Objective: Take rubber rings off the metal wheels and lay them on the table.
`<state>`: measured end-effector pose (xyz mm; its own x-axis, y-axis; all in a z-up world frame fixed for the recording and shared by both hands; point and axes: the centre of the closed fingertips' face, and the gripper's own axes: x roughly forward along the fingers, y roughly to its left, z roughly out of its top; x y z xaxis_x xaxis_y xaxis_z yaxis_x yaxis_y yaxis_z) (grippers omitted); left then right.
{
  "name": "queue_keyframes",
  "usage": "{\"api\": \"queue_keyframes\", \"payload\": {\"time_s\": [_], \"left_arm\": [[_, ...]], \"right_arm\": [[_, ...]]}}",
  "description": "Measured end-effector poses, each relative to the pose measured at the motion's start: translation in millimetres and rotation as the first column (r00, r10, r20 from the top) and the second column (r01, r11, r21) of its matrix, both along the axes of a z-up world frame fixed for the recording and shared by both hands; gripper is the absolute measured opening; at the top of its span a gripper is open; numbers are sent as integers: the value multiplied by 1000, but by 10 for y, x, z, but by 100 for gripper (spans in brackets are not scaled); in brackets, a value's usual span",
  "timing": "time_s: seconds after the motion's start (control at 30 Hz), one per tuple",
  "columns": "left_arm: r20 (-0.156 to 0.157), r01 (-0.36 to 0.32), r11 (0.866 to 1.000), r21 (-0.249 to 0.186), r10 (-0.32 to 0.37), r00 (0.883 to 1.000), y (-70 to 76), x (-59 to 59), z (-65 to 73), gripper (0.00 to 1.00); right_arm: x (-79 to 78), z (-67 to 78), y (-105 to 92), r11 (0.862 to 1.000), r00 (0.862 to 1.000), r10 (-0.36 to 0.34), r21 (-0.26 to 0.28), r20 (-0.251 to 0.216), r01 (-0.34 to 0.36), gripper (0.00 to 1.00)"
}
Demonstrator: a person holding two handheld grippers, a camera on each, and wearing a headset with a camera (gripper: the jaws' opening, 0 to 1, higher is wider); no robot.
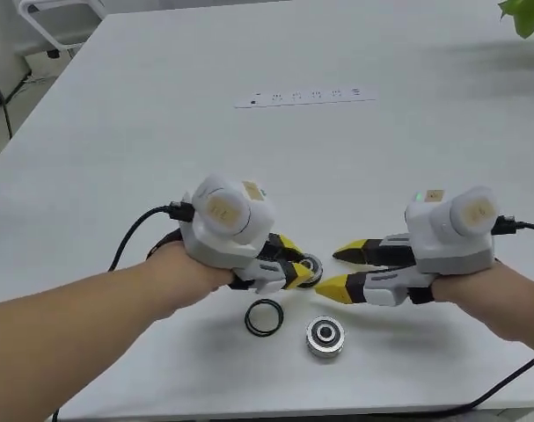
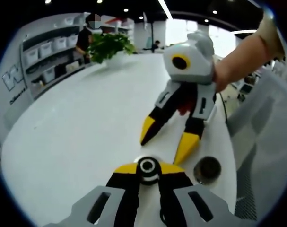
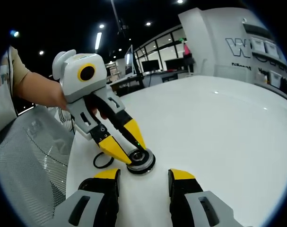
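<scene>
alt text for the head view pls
The left hand-held gripper is shut on a small metal wheel at a white table, with the open right hand-held gripper facing it. A loose black rubber ring and a second metal wheel lie on the table nearer the person.

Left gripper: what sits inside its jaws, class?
A metal wheel sits between the yellow tips of the left gripper. The tips cover parts of its rim.

The left gripper point(image 1: 302, 268) and right gripper point(image 1: 332, 272) were pale grey with yellow-tipped black jaws; the rubber ring point(image 1: 264, 317) was black, the metal wheel point(image 1: 325, 336) silver, the table point(image 1: 161, 132) white.
</scene>
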<state>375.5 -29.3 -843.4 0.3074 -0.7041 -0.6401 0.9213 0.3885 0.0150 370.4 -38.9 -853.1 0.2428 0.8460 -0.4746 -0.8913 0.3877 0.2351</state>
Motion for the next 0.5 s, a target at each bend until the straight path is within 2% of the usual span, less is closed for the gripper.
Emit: {"api": "queue_keyframes", "payload": {"time_s": [0.17, 0.5], "left_arm": [[-8, -12, 1000, -9, 11, 1000, 14, 6, -4, 15], [-1, -25, 1000, -13, 25, 1000, 14, 21, -22, 14]], "right_arm": [[-6, 19, 47, 1000, 1000, 6, 7, 4, -6, 39], [-17, -12, 167, 1000, 999, 30, -1, 14, -30, 38]]}}
